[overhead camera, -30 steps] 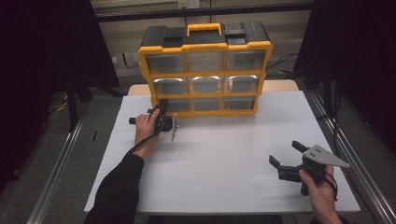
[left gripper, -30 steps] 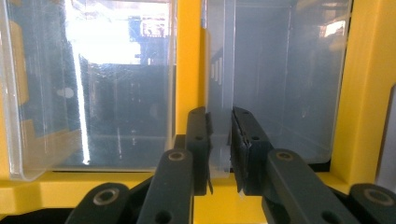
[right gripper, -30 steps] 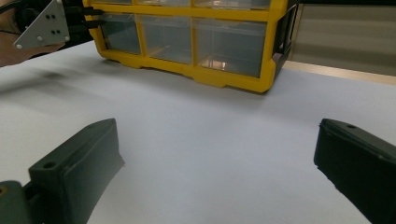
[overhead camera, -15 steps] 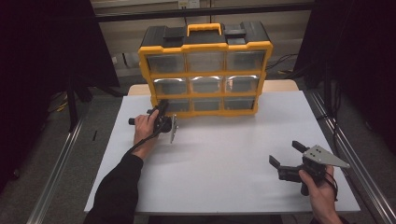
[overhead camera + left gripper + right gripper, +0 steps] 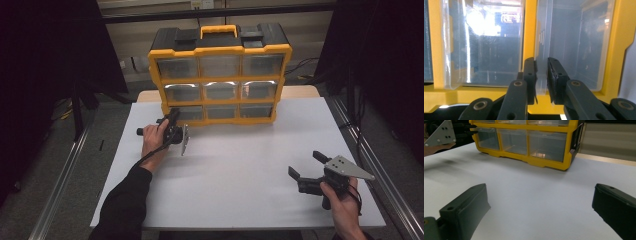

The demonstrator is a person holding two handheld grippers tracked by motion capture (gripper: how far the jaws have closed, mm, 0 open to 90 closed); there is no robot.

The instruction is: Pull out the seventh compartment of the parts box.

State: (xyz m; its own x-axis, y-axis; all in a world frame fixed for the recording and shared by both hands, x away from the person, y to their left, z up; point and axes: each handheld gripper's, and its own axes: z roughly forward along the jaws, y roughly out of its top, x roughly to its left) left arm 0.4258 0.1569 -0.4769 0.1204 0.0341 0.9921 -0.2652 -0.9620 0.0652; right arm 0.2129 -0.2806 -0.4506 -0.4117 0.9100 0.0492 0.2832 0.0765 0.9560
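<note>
A yellow and black drawer cabinet [image 5: 220,80] stands at the back of the white table [image 5: 240,170], with clear drawers in three rows. My left gripper [image 5: 172,120] is turned on its side at the bottom-left drawer [image 5: 187,113]. In the left gripper view its jaws [image 5: 541,72] are shut on the clear front lip of that drawer [image 5: 574,50]. My right gripper [image 5: 305,164] rests low at the front right of the table. It is open, and nothing lies between its fingers [image 5: 541,195].
The cabinet [image 5: 529,160] has a carry handle [image 5: 219,30] on top and fills the table's back middle. Metal rails [image 5: 65,175] run along both sides of the table. White tabletop lies between the two hands.
</note>
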